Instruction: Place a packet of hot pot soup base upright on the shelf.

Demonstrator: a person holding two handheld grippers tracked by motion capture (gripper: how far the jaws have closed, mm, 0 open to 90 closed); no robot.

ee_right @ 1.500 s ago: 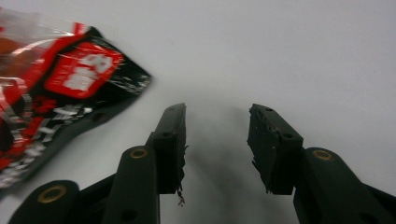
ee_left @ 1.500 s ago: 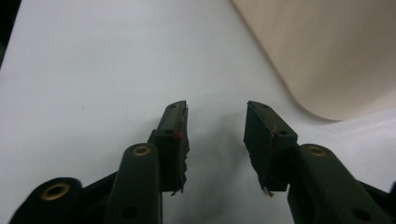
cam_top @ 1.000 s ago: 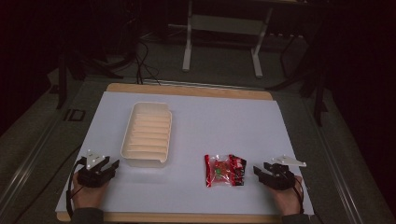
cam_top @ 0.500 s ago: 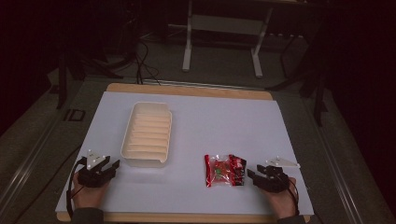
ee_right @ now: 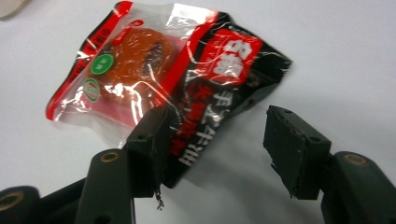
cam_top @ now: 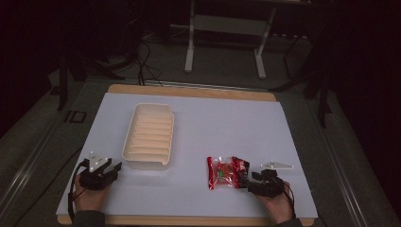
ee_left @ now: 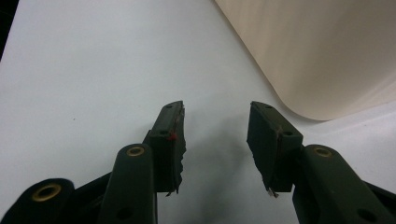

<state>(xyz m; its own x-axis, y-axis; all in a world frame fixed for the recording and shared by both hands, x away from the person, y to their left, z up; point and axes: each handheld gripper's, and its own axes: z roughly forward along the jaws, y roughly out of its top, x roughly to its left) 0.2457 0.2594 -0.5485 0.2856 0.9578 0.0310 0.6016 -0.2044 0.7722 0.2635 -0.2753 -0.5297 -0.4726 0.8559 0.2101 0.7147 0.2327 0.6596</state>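
In the high view, a table (cam_top: 198,142) with a white top and a wooden edge takes up the middle of the frame, with dark floor and a grey metal stand (cam_top: 226,35) beyond it at the top. A cream ribbed tray (cam_top: 149,135) lies left of centre, its long side running away from the camera. A snack packet (cam_top: 228,172), red and black with a clear window, lies flat on the table at lower right of centre, well apart from the tray.

The left gripper (cam_top: 111,171) sits at the lower left of the high view, held in a hand (cam_top: 87,196) and just beside the tray's near corner. In the left gripper view its 2 black jaws stand wide apart with nothing but bare white table between them, and the tray's curved wall (ee_left: 327,51) fills the upper right of that frame.

The right gripper (cam_top: 248,178) sits at the lower right of the high view, its tips at the packet's right end. In the right gripper view (ee_right: 219,149) its jaws are spread wide, not closed on anything; the packet (ee_right: 159,74) lies across the upper left, its black corner reaching down between the jaws, and the left jaw covers part of that corner.
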